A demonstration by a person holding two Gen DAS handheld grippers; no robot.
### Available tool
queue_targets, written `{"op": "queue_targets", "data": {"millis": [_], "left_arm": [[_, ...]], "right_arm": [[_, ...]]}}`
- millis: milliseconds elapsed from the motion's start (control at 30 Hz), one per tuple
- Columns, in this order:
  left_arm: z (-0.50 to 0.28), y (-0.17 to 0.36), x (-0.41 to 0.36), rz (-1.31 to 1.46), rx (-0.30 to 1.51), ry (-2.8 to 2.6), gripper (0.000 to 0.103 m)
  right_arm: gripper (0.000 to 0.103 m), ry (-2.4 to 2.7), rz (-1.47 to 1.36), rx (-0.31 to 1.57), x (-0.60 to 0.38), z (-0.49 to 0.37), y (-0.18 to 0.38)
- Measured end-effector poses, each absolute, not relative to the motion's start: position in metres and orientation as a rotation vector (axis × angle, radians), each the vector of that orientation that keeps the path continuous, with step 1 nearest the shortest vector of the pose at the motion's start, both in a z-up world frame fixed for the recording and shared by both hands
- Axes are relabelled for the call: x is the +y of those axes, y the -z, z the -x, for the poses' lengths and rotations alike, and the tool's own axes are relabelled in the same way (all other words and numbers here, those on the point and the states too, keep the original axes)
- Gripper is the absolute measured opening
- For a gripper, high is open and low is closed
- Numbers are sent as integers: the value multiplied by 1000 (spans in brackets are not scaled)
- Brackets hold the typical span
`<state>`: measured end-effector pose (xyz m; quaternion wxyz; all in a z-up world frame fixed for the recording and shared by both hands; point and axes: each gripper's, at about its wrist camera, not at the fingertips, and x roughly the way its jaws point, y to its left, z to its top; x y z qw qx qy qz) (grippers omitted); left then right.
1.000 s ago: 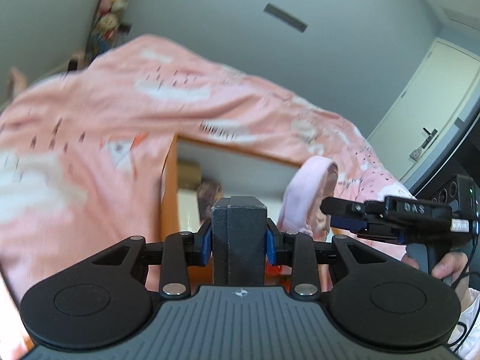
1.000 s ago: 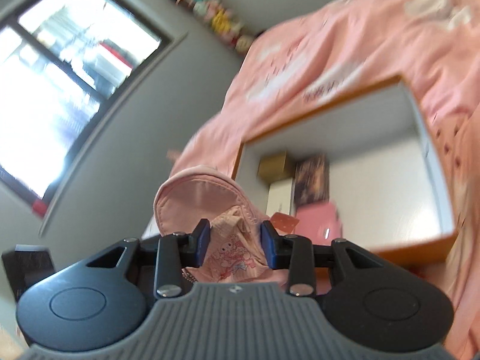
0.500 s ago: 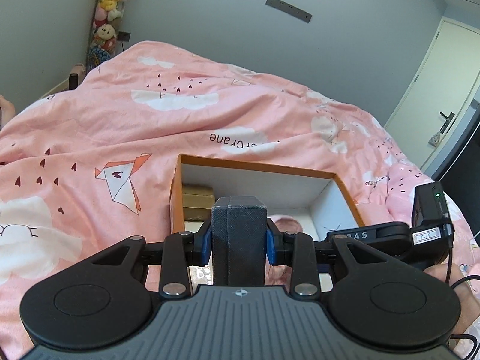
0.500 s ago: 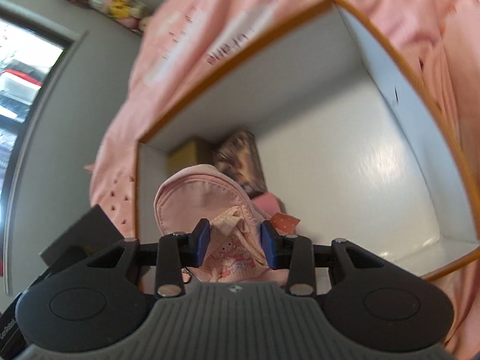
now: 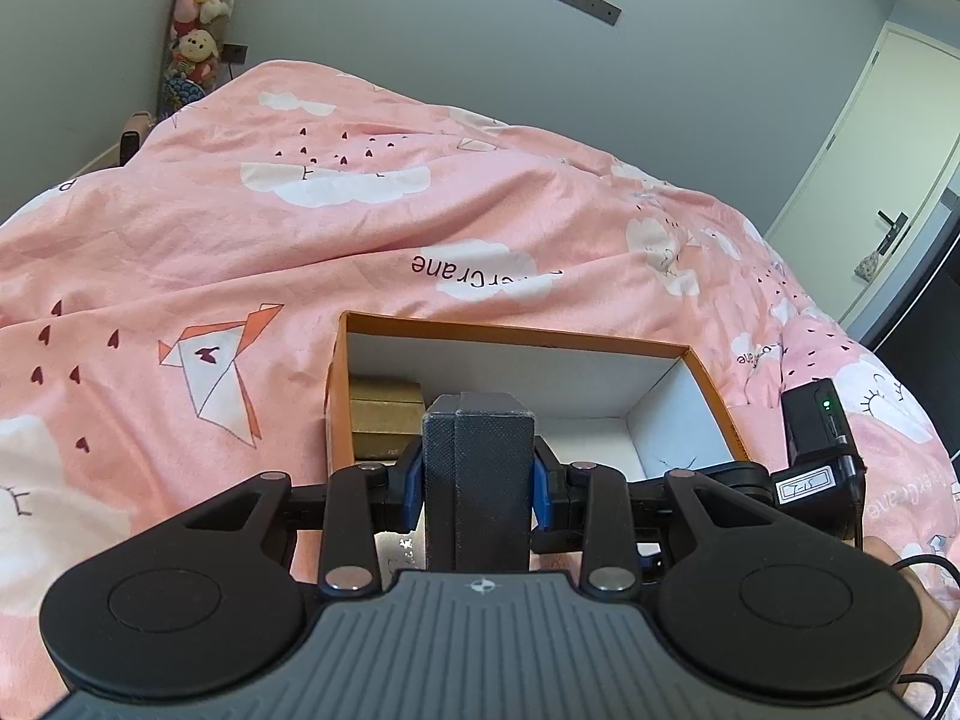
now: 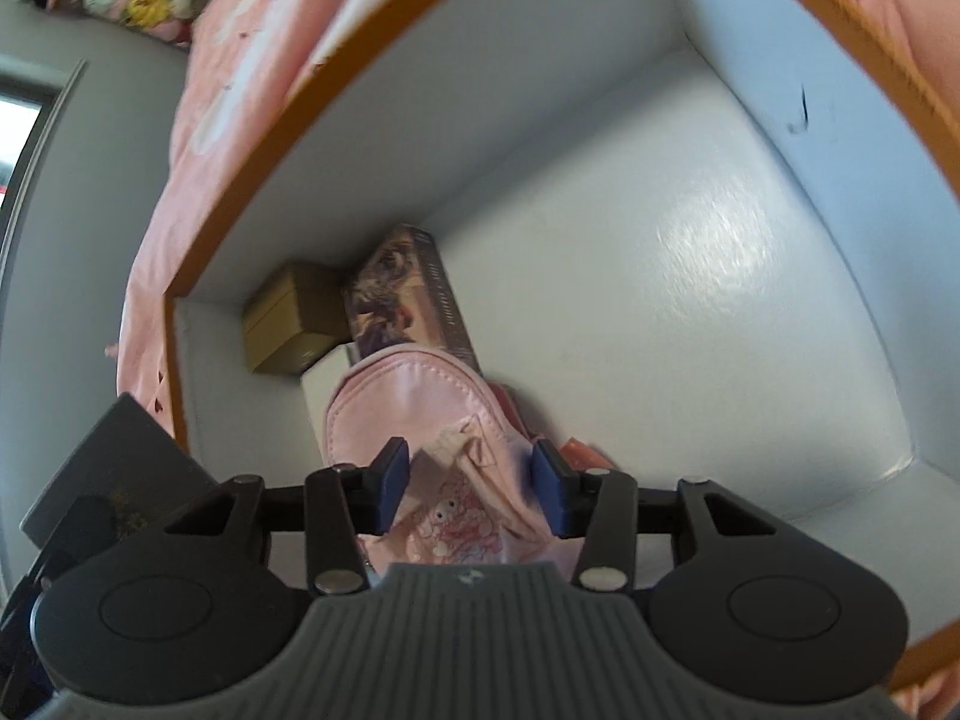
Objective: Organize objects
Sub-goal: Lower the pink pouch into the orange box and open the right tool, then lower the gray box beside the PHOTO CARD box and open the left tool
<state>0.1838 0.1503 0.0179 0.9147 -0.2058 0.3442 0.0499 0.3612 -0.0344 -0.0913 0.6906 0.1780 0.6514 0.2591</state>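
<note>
Right gripper now down inside orange-rimmed box on bed, jaws opening off pink pouch beside book: pouch delivered. Left gripper pinching dark case, next in.

Bright daylight, glare on box floor, fisheye-bent blurred edges

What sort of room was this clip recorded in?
Most likely a bedroom, perhaps a child's: a pink cloud-print duvet covers a bed, stuffed toys are stacked in the corner, and a door stands at right. An orange box sits on the bedding.
</note>
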Motion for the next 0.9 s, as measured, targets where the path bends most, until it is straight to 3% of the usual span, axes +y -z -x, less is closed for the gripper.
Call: {"op": "queue_targets", "data": {"millis": [267, 400, 600, 900], "left_arm": [[-199, -13, 150, 413, 737, -93, 38], [-211, -9, 147, 411, 752, -79, 38], [-232, -3, 141, 424, 777, -40, 38], [-295, 30, 129, 490, 864, 54, 38]], "right_arm": [[54, -598, -533, 1571, -44, -369, 92], [44, -620, -472, 1552, -36, -366, 95], [49, -656, -437, 1536, -40, -369, 99], [49, -722, -92, 1214, -45, -376, 49]]}}
